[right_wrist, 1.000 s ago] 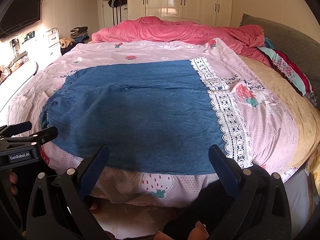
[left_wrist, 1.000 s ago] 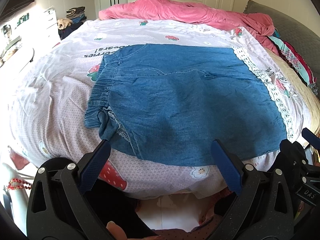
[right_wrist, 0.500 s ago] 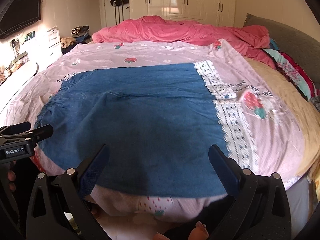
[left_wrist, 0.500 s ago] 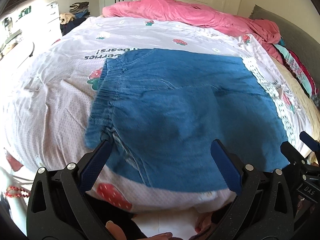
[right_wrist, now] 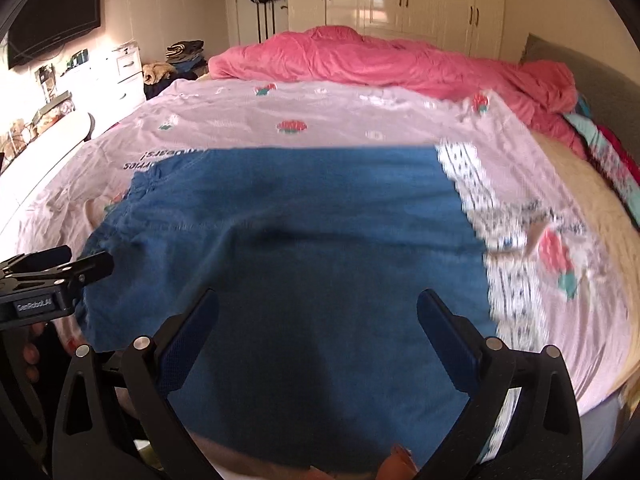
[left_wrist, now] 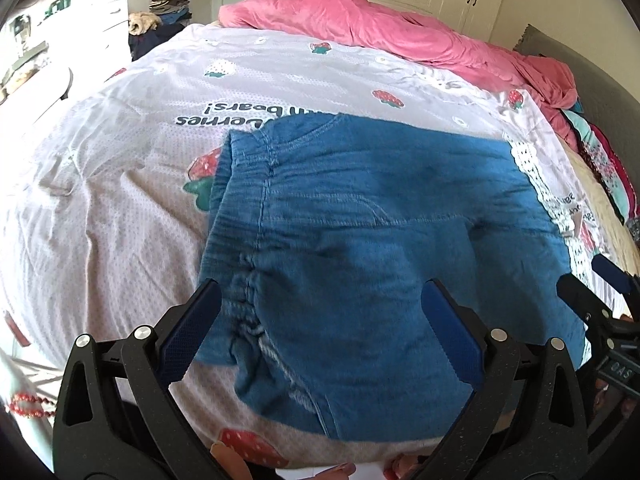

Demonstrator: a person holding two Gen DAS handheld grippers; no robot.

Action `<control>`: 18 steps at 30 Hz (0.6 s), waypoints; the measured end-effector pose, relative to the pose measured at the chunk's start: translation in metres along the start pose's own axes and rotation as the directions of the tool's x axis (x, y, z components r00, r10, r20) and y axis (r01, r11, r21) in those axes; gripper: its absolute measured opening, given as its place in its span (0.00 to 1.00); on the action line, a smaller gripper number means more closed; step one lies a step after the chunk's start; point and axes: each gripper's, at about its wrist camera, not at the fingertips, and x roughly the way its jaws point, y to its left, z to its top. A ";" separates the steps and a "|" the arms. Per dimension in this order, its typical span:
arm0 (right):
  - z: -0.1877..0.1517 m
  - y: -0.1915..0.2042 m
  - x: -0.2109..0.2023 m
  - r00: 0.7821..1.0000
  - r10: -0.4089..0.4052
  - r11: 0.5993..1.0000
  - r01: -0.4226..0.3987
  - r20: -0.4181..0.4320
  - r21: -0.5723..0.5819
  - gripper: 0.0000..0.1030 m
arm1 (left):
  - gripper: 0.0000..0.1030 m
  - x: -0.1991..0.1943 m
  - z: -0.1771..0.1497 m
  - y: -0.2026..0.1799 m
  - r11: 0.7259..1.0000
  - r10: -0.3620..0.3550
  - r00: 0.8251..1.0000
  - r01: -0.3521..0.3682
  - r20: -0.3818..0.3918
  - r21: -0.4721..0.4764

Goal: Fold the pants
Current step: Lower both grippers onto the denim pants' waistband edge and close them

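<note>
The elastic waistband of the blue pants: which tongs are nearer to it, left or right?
Left. The left tongs open right over the gathered waistband; the right tongs open over the plain leg cloth, further from it.

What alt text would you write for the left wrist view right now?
Blue pants lie spread on a strawberry-print sheet, waistband to the left, with the open left hand-held gripper poised over their near edge. A pink duvet is heaped at the far end of the bed, and the right hand-held gripper shows at the right edge.
</note>
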 end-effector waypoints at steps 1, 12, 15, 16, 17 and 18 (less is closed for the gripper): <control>0.004 -0.001 0.002 1.000 0.012 1.000 -0.012 -0.002 0.007 0.96 | 0.91 0.002 0.004 0.001 1.000 0.000 1.000 0.000 -0.004 -0.001; 0.050 -0.006 0.034 0.999 0.038 0.999 -0.038 -0.013 -0.007 0.96 | 0.91 0.017 0.059 0.028 0.998 0.035 0.999 -0.034 0.014 -0.051; 0.061 -0.008 0.042 0.999 0.041 0.999 -0.041 -0.008 -0.013 0.96 | 0.91 0.025 0.069 0.037 0.997 0.067 0.998 -0.066 0.016 -0.046; 0.065 -0.008 0.046 0.999 0.050 0.999 -0.050 -0.011 -0.016 0.96 | 0.91 0.028 0.073 0.039 0.996 0.074 0.997 -0.074 0.016 -0.041; 0.069 -0.008 0.050 0.997 0.070 0.997 -0.071 -0.020 -0.016 0.96 | 0.91 0.031 0.076 0.042 0.996 0.079 0.997 -0.079 0.014 -0.037; 0.072 -0.008 0.054 0.995 0.095 0.995 -0.096 -0.028 -0.014 0.96 | 0.91 0.034 0.079 0.044 0.996 0.087 0.996 -0.087 0.009 -0.037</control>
